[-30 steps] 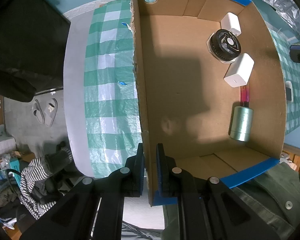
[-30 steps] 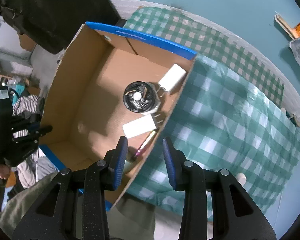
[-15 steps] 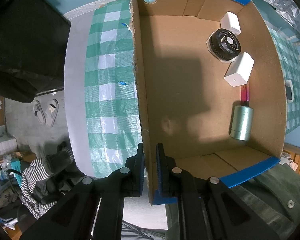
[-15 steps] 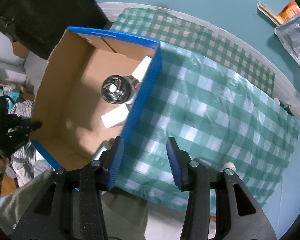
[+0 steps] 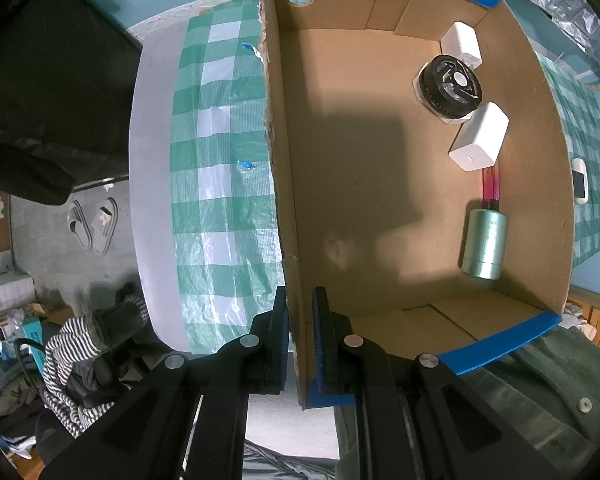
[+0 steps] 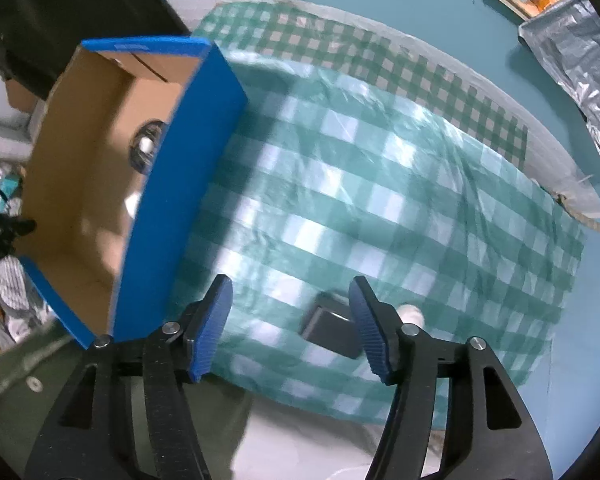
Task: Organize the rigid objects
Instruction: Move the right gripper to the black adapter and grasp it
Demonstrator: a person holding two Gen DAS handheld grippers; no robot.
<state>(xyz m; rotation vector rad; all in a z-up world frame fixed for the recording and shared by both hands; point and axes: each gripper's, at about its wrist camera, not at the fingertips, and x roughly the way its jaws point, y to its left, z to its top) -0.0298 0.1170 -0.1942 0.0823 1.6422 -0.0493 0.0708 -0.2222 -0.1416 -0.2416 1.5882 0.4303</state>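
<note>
Rigid objects are being gathered into a cardboard box point(image 5: 380, 184), and the job is judged well along but not finished. The left gripper point(image 5: 301, 344) is pressed together on the box's left wall near its front corner, pinching the cardboard between its pads. The right gripper point(image 6: 290, 328) is held over the checked tablecloth point(image 6: 380, 200) outside the box's blue right wall; its jaws are opening and nothing is pressed between them. A dark flat block point(image 6: 332, 330) is seen on the cloth just inside the right-hand pad, near the table's front edge, and a small white object point(image 6: 410, 314) is partly covered behind that pad. These two are judged to be what is left.

Along the right wall of the box, five things are already laid: a white charger cube point(image 5: 462, 44) in the far corner, a round black fan point(image 5: 450, 86) beside it, a second white cube point(image 5: 480, 138), a pink pen point(image 5: 491, 186) and a pale green cylinder point(image 5: 485, 242) nearest the front.

The right wrist view is smeared by motion, so the dark block cannot be identified. The white object is cut off by the pad. Most of the box's contents are hidden by its blue wall in that view.
</note>
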